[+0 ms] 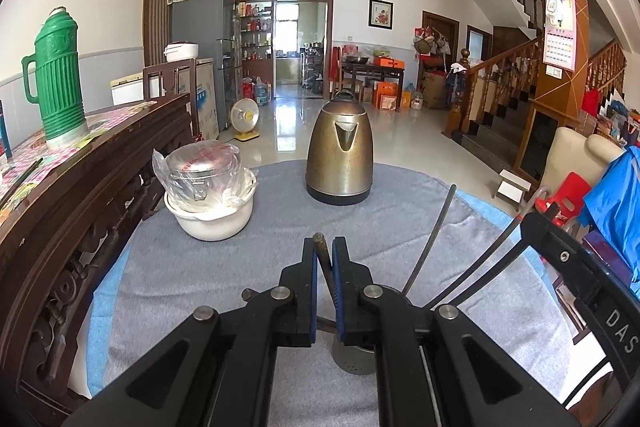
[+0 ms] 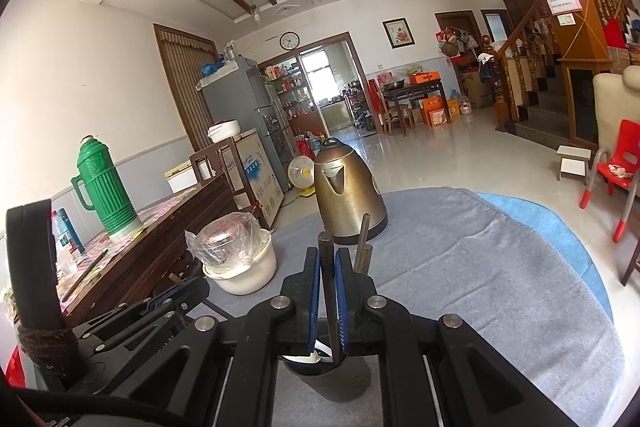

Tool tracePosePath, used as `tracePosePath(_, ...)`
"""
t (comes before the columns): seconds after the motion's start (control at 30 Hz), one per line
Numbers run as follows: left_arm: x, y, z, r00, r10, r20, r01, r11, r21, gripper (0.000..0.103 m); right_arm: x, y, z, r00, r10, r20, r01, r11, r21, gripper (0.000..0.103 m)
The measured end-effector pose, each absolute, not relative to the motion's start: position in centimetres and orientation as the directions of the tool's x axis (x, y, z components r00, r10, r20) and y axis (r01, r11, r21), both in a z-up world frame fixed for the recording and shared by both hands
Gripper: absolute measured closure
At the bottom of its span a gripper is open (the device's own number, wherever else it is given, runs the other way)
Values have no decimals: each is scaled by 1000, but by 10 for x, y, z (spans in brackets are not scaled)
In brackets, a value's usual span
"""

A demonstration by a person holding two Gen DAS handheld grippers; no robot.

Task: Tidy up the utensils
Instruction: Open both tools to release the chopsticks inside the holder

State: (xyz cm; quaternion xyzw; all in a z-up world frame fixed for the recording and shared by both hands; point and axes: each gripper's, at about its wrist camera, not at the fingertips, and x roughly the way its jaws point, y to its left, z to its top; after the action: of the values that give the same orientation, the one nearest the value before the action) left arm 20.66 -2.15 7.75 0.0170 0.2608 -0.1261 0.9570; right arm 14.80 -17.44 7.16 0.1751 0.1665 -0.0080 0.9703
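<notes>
The round table (image 1: 248,267) with its grey cloth (image 1: 400,211) is the largest thing in both views, and a blue layer shows under the cloth at the edge. A dark carved wooden sideboard (image 1: 100,195) stands against it at 9 o'clock. On the sideboard stands a green thermos (image 1: 56,75), at 10 o'clock in the left view.

On the cloth, a brass-coloured kettle (image 1: 340,155) stands upright at 12 o'clock, well apart from the grippers. At 10 o'clock from the left gripper is a white pot (image 1: 212,215), and a metal container wrapped in clear plastic (image 1: 204,171) sits in it.

Close under the grippers stands a grey utensil holder (image 2: 336,379), at 6 o'clock in the right view. In the left view only its perforated metal wall (image 1: 356,359) shows below the fingers. A white spoon (image 2: 314,357) lies inside it, and two thin sticks (image 2: 364,247) stand out of it at 1 o'clock.

The left gripper (image 1: 325,259) is closed on a dark chopstick (image 1: 322,255), which leans a little to 11 o'clock; its tip rises above the blue pads. The right gripper (image 2: 328,267) is closed on another dark chopstick (image 2: 327,259), almost upright, and its lower end goes down into the holder. In the left view two more long thin rods (image 1: 432,235) lean toward 1 o'clock.
</notes>
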Motion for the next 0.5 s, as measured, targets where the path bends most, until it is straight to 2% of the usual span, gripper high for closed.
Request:
tracePosePath(0.2,206,-22,77,835,-227,-501,254,967,-14,94,148,-174,73,945,52,-323,66,936,345,93)
tracePosePath(0.27,204,-23,78,840,-220,-496,253,968,-1,90,147,-176,73,944,65,-323,59,931,360,93)
tracePosePath(0.37,199,-22,81,846,-222,-485,256,967,5,70,148,-180,73,939,81,-333,55,923,381,92)
tracePosePath(0.43,195,-21,83,856,-214,-471,251,968,18,52,148,-183,73,938,93,-334,53,914,403,88)
tracePosePath(0.5,190,-20,86,866,-209,-453,250,968,30,48,146,-187,73,938,95,-332,55,908,416,80)
